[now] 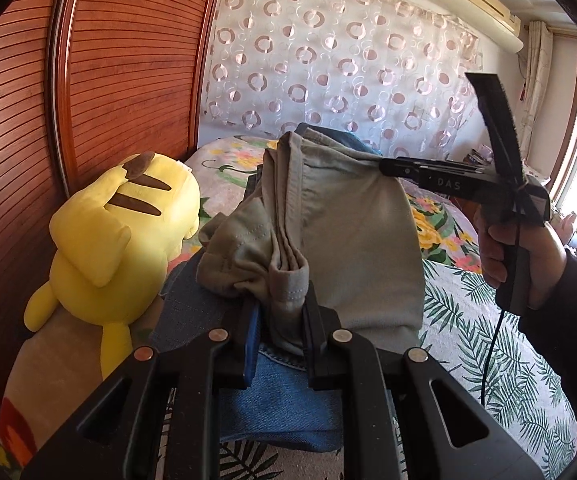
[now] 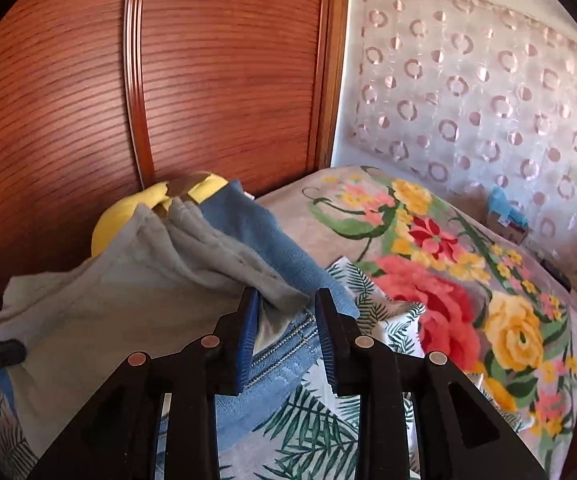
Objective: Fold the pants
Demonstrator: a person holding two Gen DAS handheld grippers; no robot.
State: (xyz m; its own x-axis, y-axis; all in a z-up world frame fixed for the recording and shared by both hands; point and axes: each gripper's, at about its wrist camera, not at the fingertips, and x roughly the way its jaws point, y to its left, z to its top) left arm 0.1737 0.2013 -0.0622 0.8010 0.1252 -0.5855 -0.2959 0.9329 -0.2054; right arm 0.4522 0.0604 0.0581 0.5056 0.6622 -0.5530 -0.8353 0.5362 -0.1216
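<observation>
Two tools hold one pair of grey-green pants (image 1: 328, 216) lifted over a bed (image 1: 488, 344). At the left tool (image 1: 278, 340) a bunched hem of the pants is clamped between the nearly closed jaws, and the cloth rises away from the tips. Farther ahead and to the right of that tool, the right tool (image 1: 384, 166) reaches in sideways, carried by a hand (image 1: 520, 256) in a dark sleeve, its tips at the far upper corner of the same pants.

From the right tool's (image 2: 286, 320) own view, its jaws stand apart with a fold of the grey-green cloth lying between them; the cloth touches the blue pad on the left jaw and stays clear of the right one, so nothing is pinched there.

Under the pants, just below both tools, lie blue jeans (image 1: 284, 404) on the leaf-print sheet. A yellow plush toy (image 1: 120, 240) sits left of the left tool, against a wooden wardrobe (image 1: 88, 80).
</observation>
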